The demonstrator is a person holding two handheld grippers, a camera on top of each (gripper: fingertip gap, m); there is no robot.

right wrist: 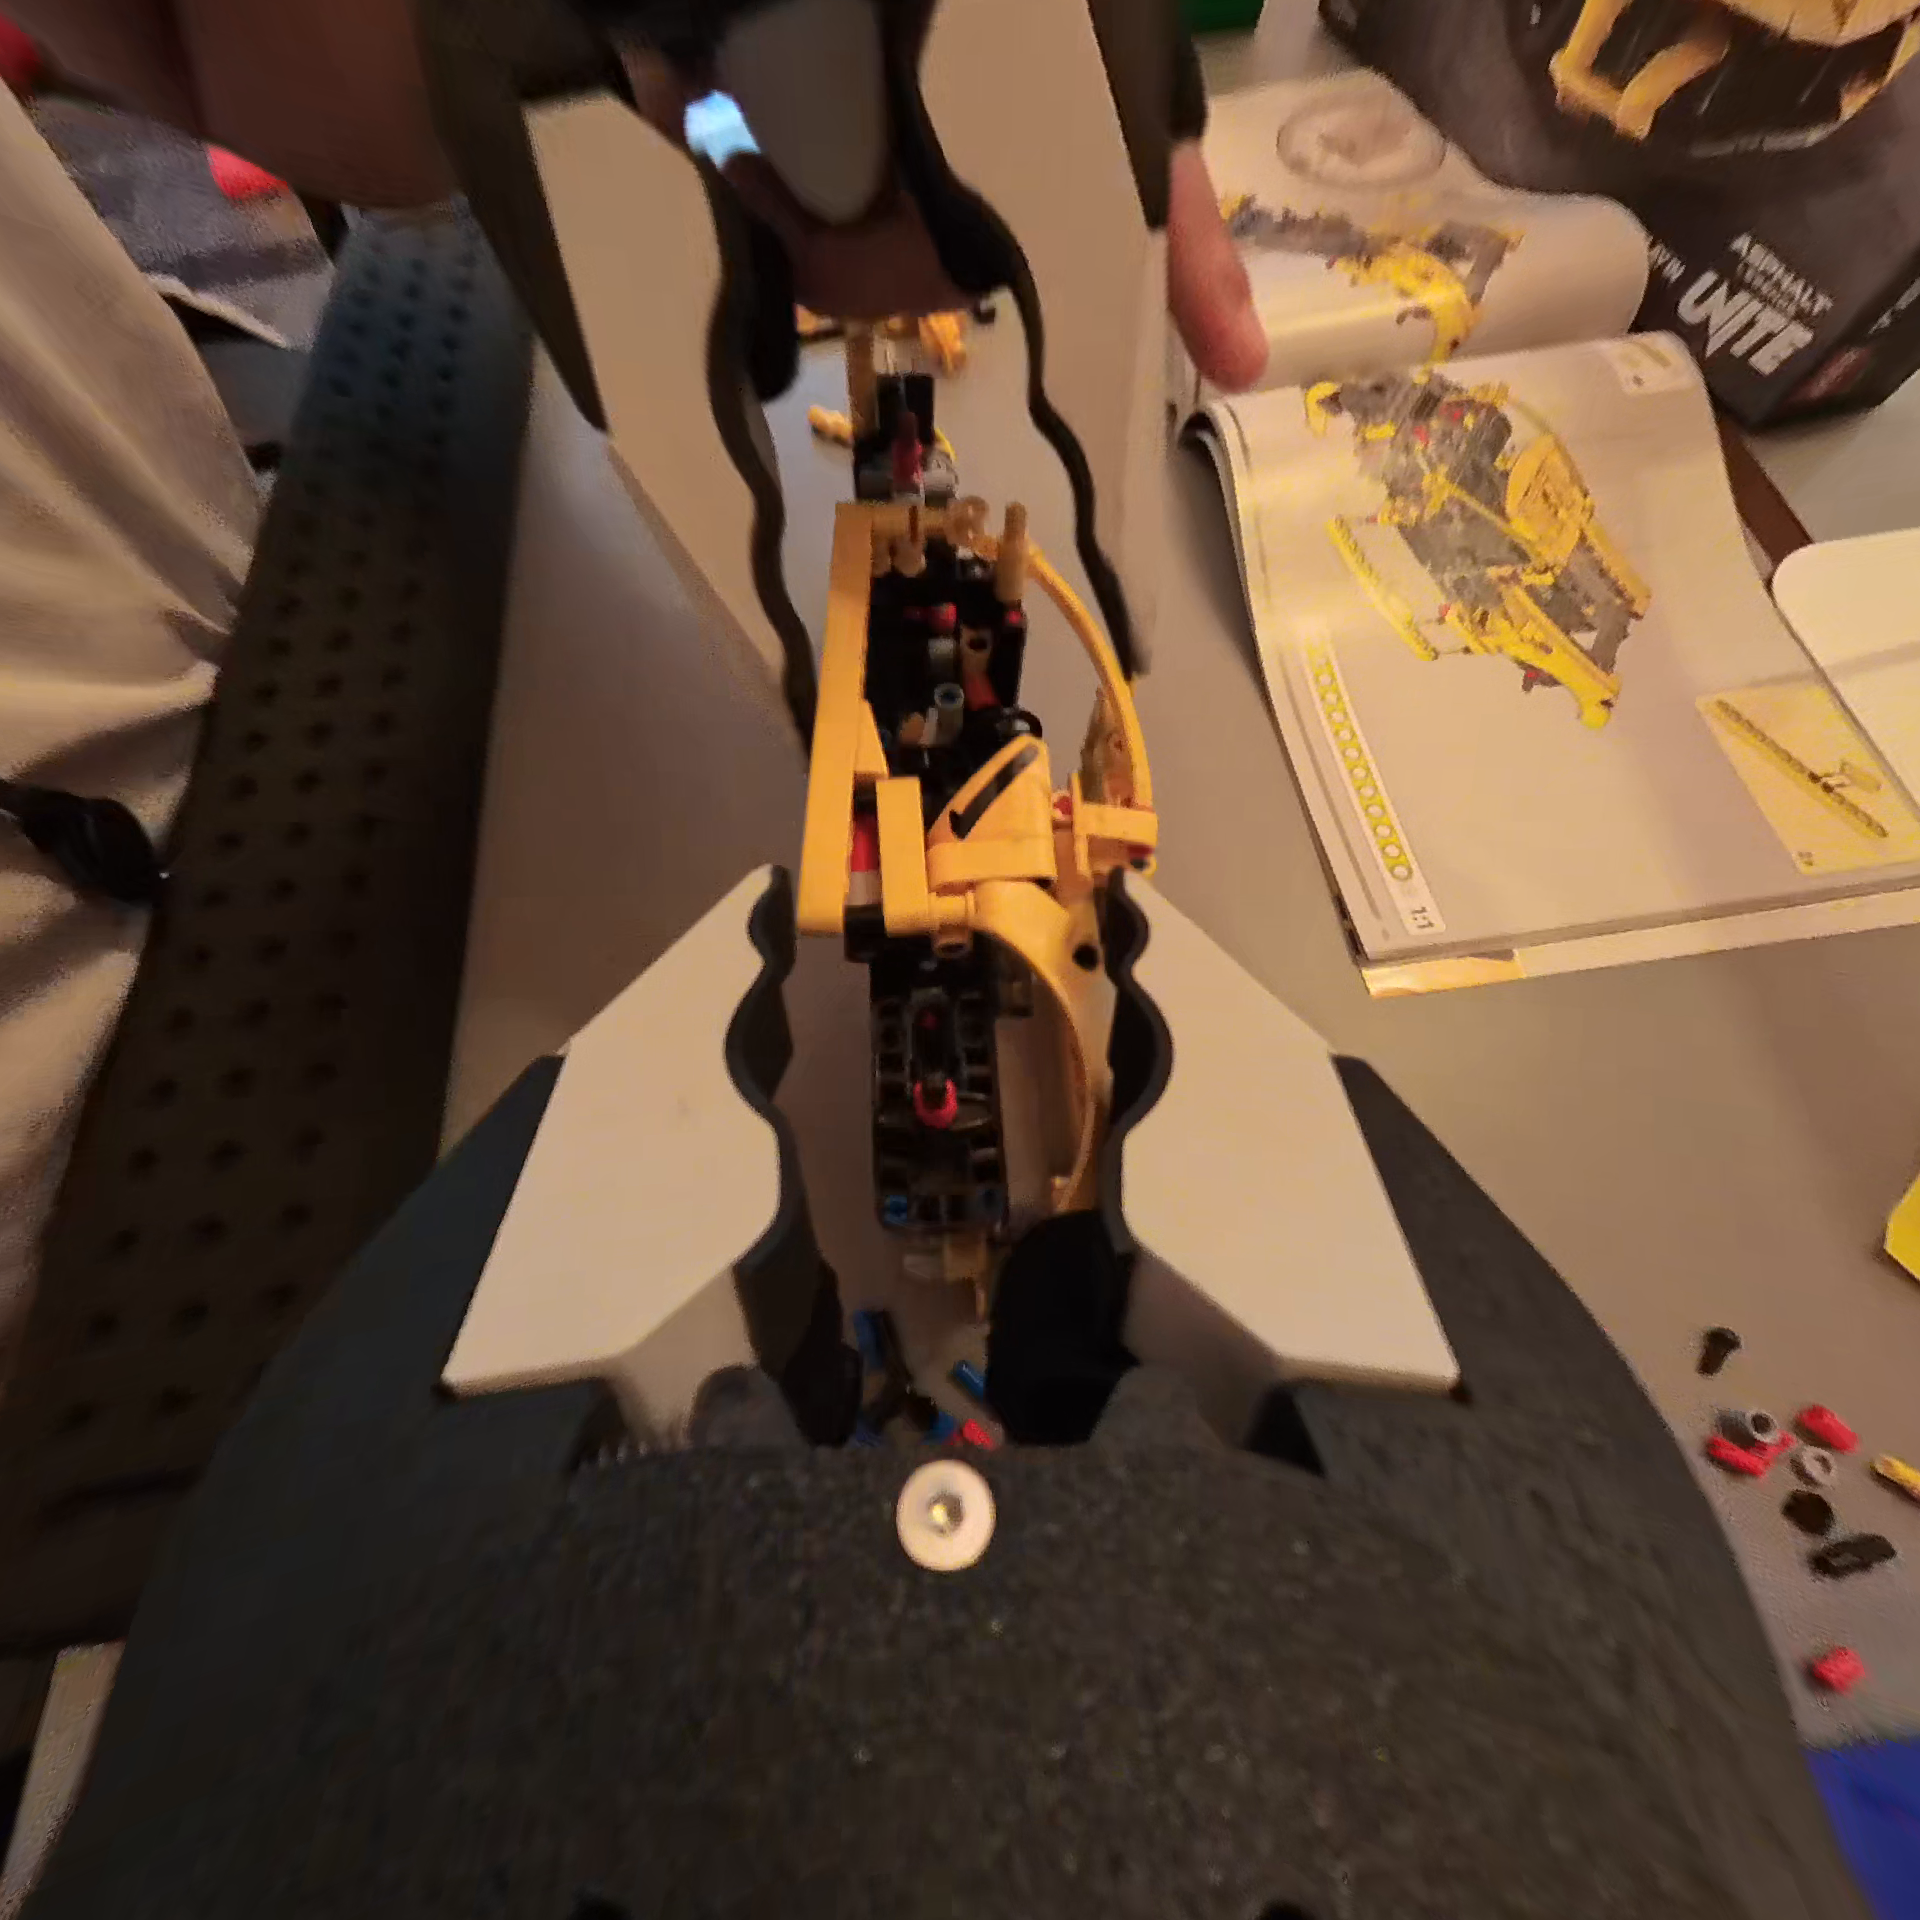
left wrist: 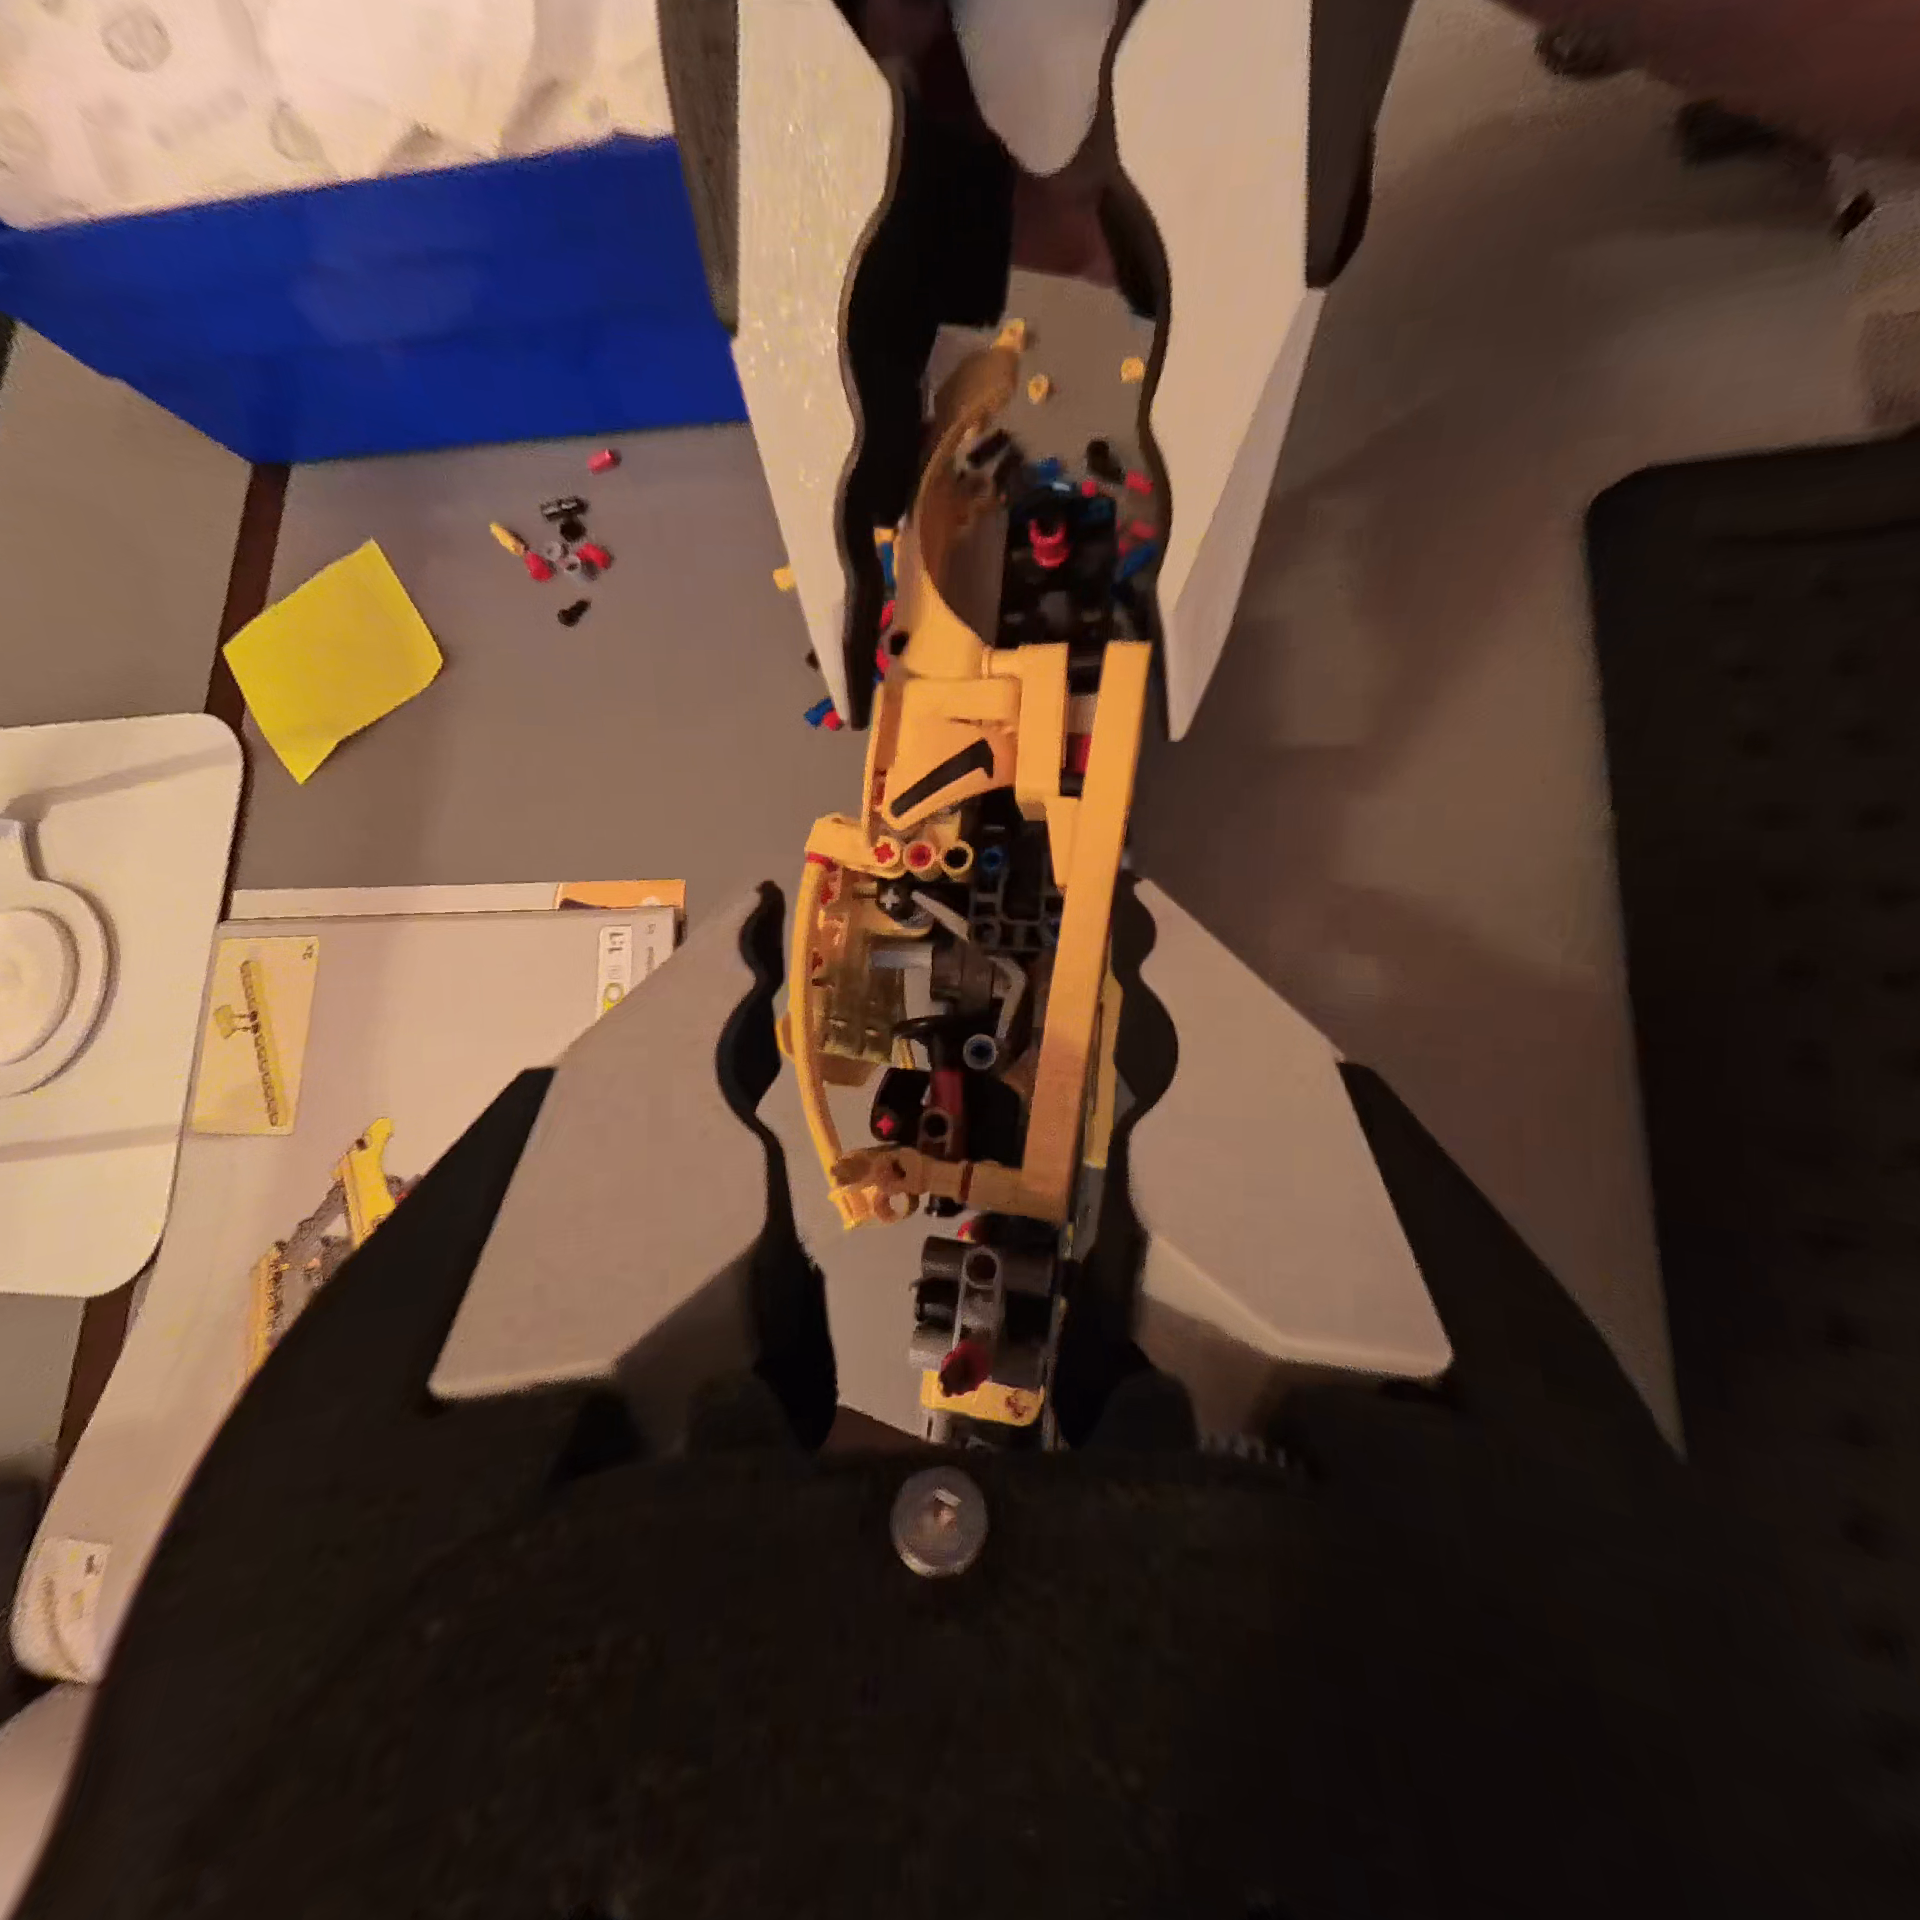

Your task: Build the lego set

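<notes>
The yellow and black lego model hangs lengthwise between my two grippers, which face each other. In the left wrist view my left gripper is open around one end. Its right pad lies against the yellow beam, and a thin gap shows at the left pad. My right gripper comes in from the top of that view. In the right wrist view my right gripper is shut on the model, with its right pad on the curved yellow panel. My left gripper shows beyond it.
An open instruction booklet lies on the grey table, with the set's dark box behind it. Loose small pieces lie to the right and under the model. A blue bin, yellow paper and a dark perforated chair are nearby. Only a small space, under 4 cm, lies between the two pairs of fingers.
</notes>
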